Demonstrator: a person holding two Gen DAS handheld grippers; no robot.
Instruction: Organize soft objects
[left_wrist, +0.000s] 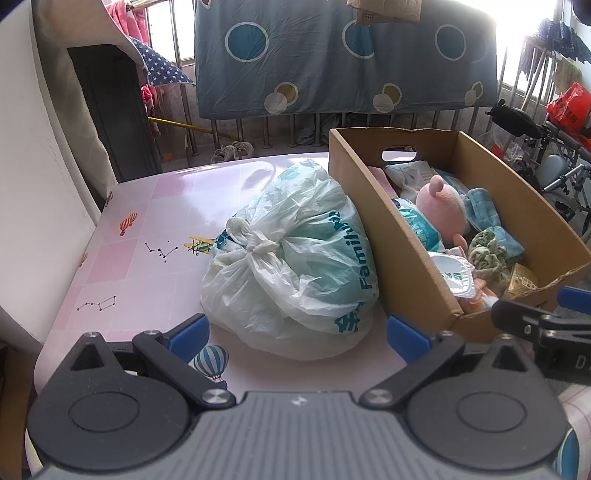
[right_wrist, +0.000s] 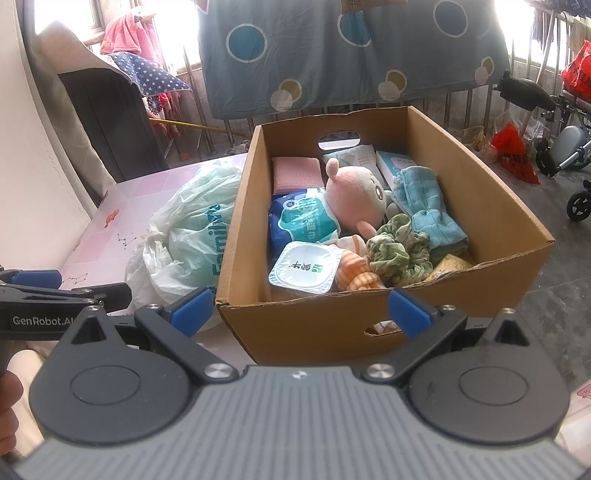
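From the left wrist view, the left gripper (left_wrist: 297, 334) hangs low over the pink patterned tabletop (left_wrist: 147, 221), its 2 blue-tipped fingers (left_wrist: 192, 334) spread wide and holding nothing. Just ahead of them lies a knotted white plastic bag with teal lettering (left_wrist: 295, 258), bulging and resting against the left wall of an open brown cardboard box (left_wrist: 388, 236). Inside the box sit a pink plush toy (left_wrist: 441, 210), a light blue folded cloth (left_wrist: 484, 214), a crumpled green fabric piece (left_wrist: 487, 254) and a white sealed packet with green print (left_wrist: 454, 275) (the packet leans near the box's front corner). The tip of the right gripper (left_wrist: 543, 321) shows at the right edge.

From the right wrist view, the right gripper (right_wrist: 299, 314) hovers before the near wall of the cardboard box (right_wrist: 295, 332), fingers parted and empty. The plush toy (right_wrist: 354, 195) lies in the middle, with a pink folded towel (right_wrist: 295, 173) at the back left, the blue cloth (right_wrist: 428, 206) to the right, the green fabric (right_wrist: 399, 251) in front of it, and the white packet (right_wrist: 306, 267) beside an orange-striped cloth (right_wrist: 358, 273). The plastic bag (right_wrist: 192, 236) touches the box's left side. The left gripper (right_wrist: 62, 295) shows at the left edge.
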